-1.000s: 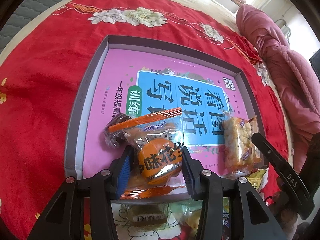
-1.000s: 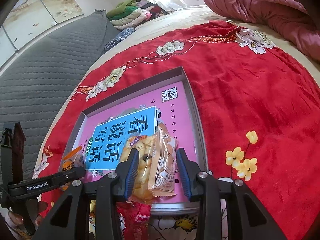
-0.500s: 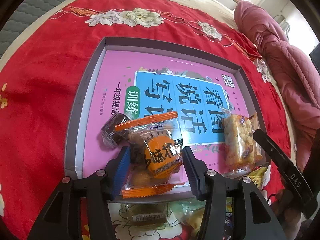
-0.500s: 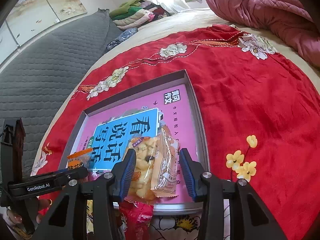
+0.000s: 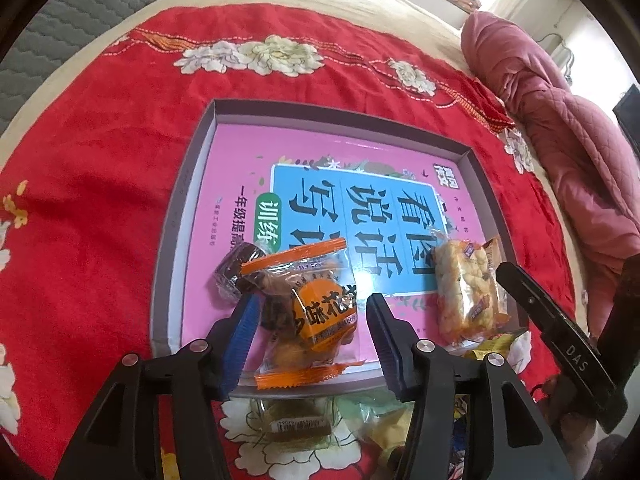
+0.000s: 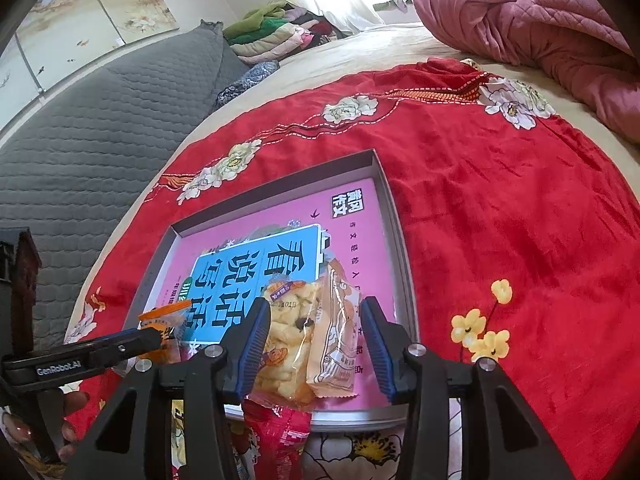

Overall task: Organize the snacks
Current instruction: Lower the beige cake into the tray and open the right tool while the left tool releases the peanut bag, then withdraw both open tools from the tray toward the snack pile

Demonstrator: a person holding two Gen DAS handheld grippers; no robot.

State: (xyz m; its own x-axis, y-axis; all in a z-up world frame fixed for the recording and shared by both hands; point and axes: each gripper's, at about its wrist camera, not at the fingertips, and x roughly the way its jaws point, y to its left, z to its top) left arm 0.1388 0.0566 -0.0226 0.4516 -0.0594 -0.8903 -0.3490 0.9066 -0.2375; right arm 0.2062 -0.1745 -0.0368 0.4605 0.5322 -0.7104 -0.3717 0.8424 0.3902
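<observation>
Left wrist view: your left gripper [image 5: 308,320] sits over the near edge of the grey tray [image 5: 188,208], which rests on the red floral cloth [image 5: 100,168].
Left claw: jaws have just been opening, about half spread now. The orange-sealed snack pack [image 5: 308,312] lies between them on the tray, pads clear of it on both sides, so you're not gripping it.
Dark wrapped sweet [image 5: 234,272]: tucked just behind that pack's left corner.
Tray floor: lined with a pink and blue book cover [image 5: 360,200].
Right wrist view: your right gripper [image 6: 314,344] is at the tray's near right corner.
Right claw: also just been opening, partly spread. The puffed rice cake pack [image 6: 288,336] and the pale orange packet [image 6: 336,344] lie side by side between the fingers, neither squeezed.
Loose snacks: a red wrapper [image 6: 276,428] sits outside the tray's near rim.
</observation>
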